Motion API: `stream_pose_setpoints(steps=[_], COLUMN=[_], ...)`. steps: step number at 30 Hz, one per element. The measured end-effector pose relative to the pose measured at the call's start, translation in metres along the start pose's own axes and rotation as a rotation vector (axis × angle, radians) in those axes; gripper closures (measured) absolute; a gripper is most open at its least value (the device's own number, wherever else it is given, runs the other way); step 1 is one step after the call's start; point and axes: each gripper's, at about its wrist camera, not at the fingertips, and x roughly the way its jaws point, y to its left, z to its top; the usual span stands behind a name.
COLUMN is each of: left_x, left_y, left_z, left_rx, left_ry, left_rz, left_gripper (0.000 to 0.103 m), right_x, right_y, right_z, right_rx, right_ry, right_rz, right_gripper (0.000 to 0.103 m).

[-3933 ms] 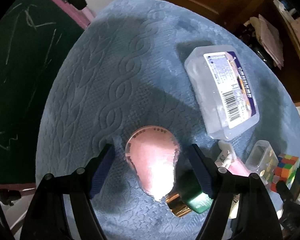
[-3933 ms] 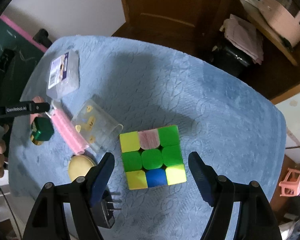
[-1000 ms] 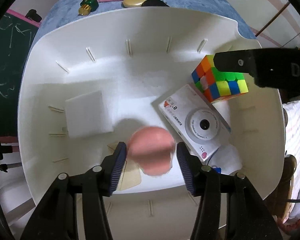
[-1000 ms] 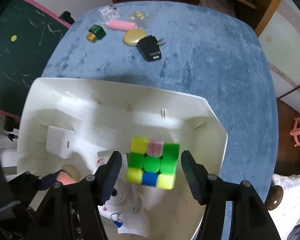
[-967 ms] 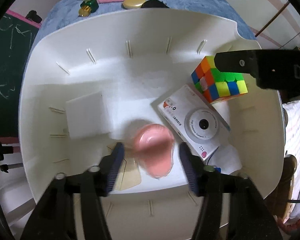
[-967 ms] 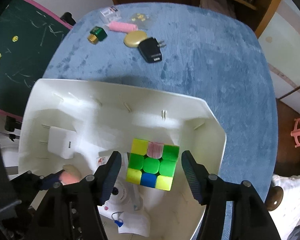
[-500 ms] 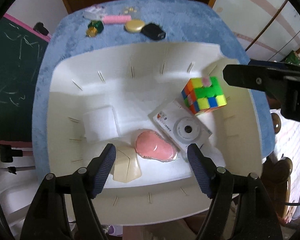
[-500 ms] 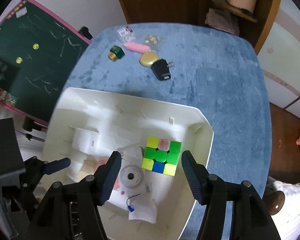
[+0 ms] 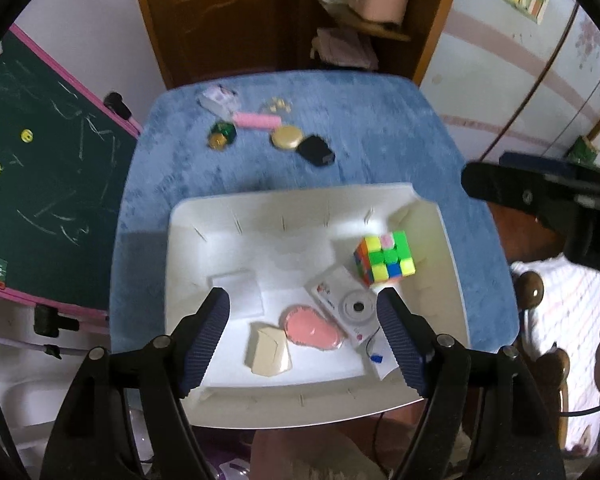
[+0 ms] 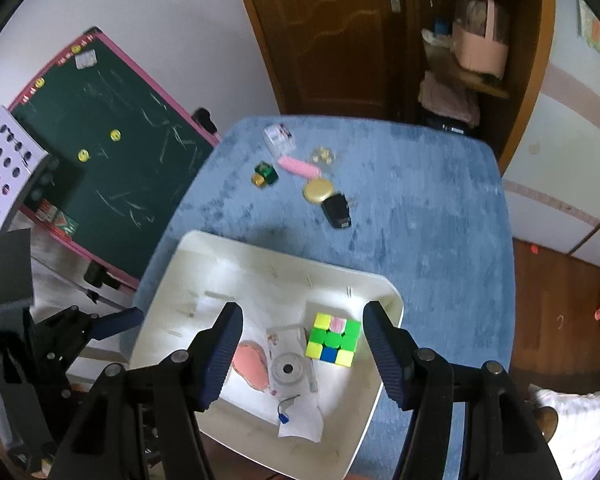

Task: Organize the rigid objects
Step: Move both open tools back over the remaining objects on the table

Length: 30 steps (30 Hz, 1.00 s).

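A white bin (image 9: 188, 224) (image 10: 168, 264) stands on the blue table near its front edge. In it lie a pink oval case (image 9: 312, 327) (image 10: 252, 362), a colour cube (image 9: 384, 258) (image 10: 332, 339), a white toy camera (image 9: 346, 306) (image 10: 288, 364), a beige piece (image 9: 269, 349) and a white block (image 9: 239, 294). My left gripper (image 9: 303, 320) is open and empty, high above the bin. My right gripper (image 10: 302, 332) is open and empty, also high above the bin; it shows at the right edge of the left wrist view (image 9: 540, 196).
At the table's far side lie a clear box (image 9: 219, 99) (image 10: 279, 139), a pink roll (image 9: 257, 121) (image 10: 300, 168), a green and gold bottle (image 9: 221, 135) (image 10: 265, 174), a gold disc (image 9: 286, 137) (image 10: 318, 190) and a black charger (image 9: 316, 150) (image 10: 337, 210). A chalkboard (image 10: 112, 176) stands at the left.
Both grippers have risen away from the bin. The pink case left the left gripper and the cube left the right gripper; both now lie in the bin.
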Motion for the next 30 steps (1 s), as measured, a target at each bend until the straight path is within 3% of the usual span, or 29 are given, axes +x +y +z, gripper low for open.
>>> stream_pose_setpoints(steps=[10,15,24,30], left_x=[-0.048,-0.05,-0.024,0.037], left_y=[0.021,0.039,0.083,0.113], left_z=[0.044,0.075,0.142,0.178], left_rx=[0.002,0.0,0.005,-0.022], left_ry=[-0.129,-0.162,-0.175,-0.089], left_rz=[0.033,0.036,0.042,0.027], left_gripper=[0.023,0.023,0.018,0.017], right_x=[-0.032,-0.036,0.0,0.052], right_y=[-0.002,-0.005,-0.005,-0.006], right_z=[0.018,0.033,0.077,0.103], right_rx=[0.02,0.037,0.073,0.107], right_ry=[-0.065,-0.082,-0.038,0.02], right_rz=[0.011,-0.004,-0.057,-0.086], right_gripper=[0.039,0.031,0.031,0.031])
